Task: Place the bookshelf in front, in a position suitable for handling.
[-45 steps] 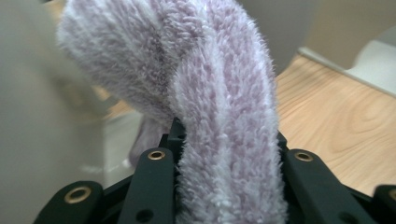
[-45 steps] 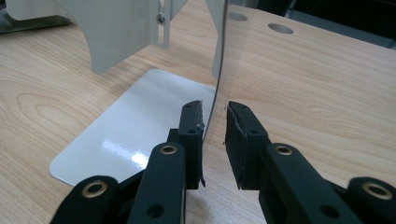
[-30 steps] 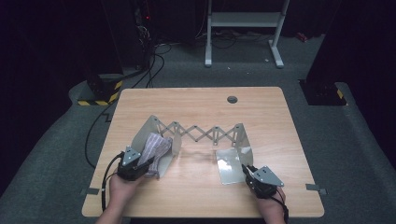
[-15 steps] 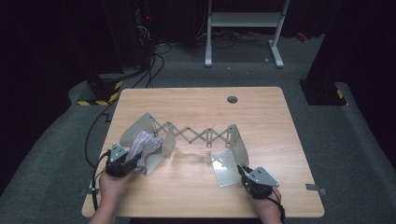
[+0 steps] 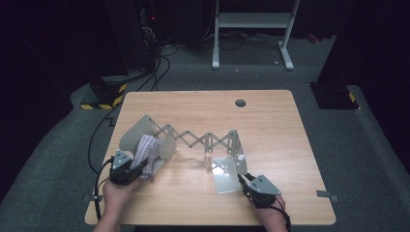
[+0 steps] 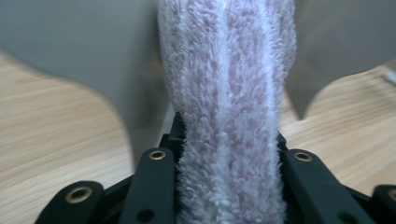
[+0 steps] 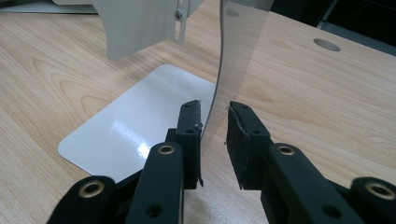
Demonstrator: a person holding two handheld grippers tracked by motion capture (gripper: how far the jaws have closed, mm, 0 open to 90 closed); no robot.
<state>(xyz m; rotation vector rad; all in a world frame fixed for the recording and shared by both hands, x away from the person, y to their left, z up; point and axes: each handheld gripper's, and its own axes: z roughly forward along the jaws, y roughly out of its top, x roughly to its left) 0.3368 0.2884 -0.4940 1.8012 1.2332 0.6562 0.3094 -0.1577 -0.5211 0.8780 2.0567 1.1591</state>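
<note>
Seen from above: a pale wood-grain rectangular desk [image 5: 270, 125] with rounded corners and a round cable hole [image 5: 240, 103] at 12 o'clock near the far edge. Around it, dark grey carpet floor [image 5: 367, 154], very dim room. Beyond the far edge, a white metal stand frame [image 5: 251, 29] at 12 o'clock, black cables [image 5: 159, 58] trailing at 11 o'clock, a black-and-yellow hazard-striped block [image 5: 99, 104] at 10 o'clock, a dark base [image 5: 333, 96] at 2 o'clock.

On the desk, a grey metal expanding rack with scissor-lattice middle [image 5: 198, 137] and upright plates at both ends, stretched from 9 o'clock toward the centre. At its right end, a flat glossy white plate [image 5: 226, 174] lying on the wood at 6 o'clock.

Left gripper [image 5: 126, 169] at 8 o'clock, gripped by a hand [image 5: 113, 195]: jaws clamped, partly open, on a fluffy lilac-and-white striped folded towel [image 5: 147, 153], standing between 2 grey rack plates. In the left gripper view, towel [image 6: 229, 116] filling the gap between both jaws, pressed from each side, bare wood to either side.

Right gripper [image 5: 246, 182] at 5 o'clock, held by the other hand [image 5: 270, 217]: jaws just been opening, a thin curved grey upright plate [image 7: 238, 60] standing between them. In the right gripper view, left jaw touching the sheet's edge, right jaw clear of it with a visible gap; no squeeze.
</note>
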